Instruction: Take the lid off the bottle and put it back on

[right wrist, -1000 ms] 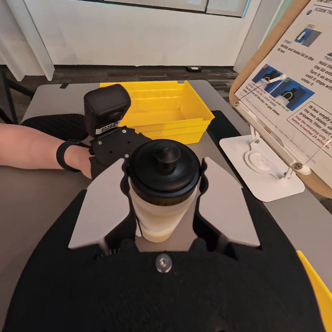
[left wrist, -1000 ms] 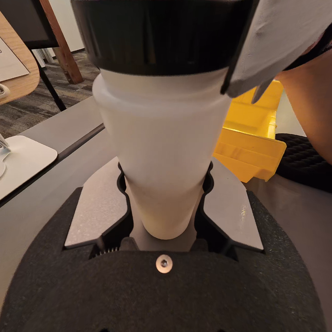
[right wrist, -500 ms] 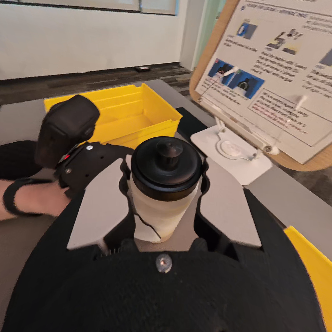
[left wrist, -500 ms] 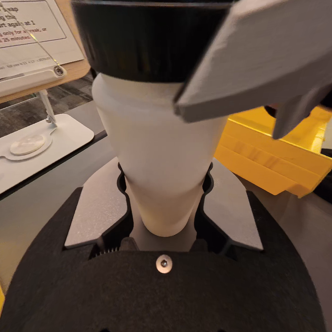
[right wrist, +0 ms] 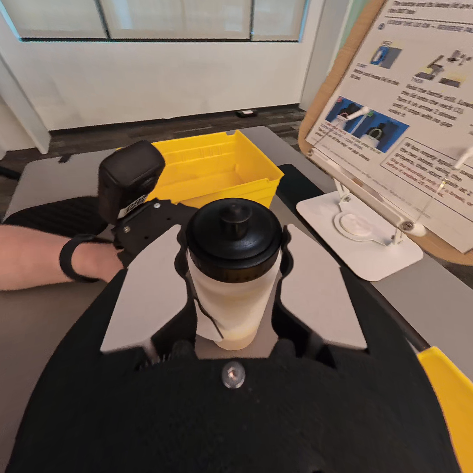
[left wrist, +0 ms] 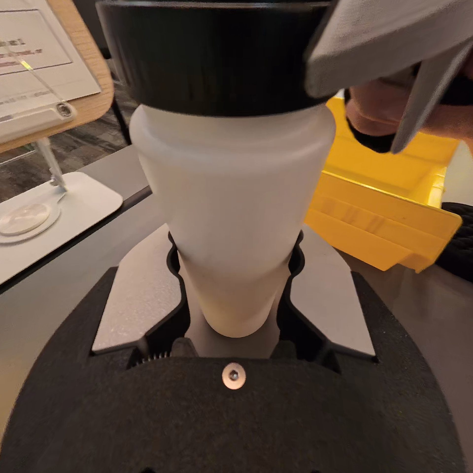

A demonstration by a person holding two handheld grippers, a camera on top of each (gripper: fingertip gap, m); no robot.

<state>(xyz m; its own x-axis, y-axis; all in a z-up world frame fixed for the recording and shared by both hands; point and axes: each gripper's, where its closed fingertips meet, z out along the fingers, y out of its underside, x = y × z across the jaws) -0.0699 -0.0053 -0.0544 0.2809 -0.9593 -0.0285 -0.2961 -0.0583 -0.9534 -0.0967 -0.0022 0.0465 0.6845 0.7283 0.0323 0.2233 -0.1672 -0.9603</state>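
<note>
The white bottle (left wrist: 230,204) is standing upright on the grey table (left wrist: 64,281), its black lid (right wrist: 234,243) sitting on top. The left gripper (left wrist: 234,253) is clamping the bottle's body; the right gripper (right wrist: 234,252) is gripping the lid. A yellow bin (right wrist: 217,171) is sitting just behind.

Yellow bin (right wrist: 217,176) at twelve o'clock on grey table (right wrist: 435,294); instruction board (right wrist: 409,122) on white stand (right wrist: 358,245) at two o'clock.
</note>
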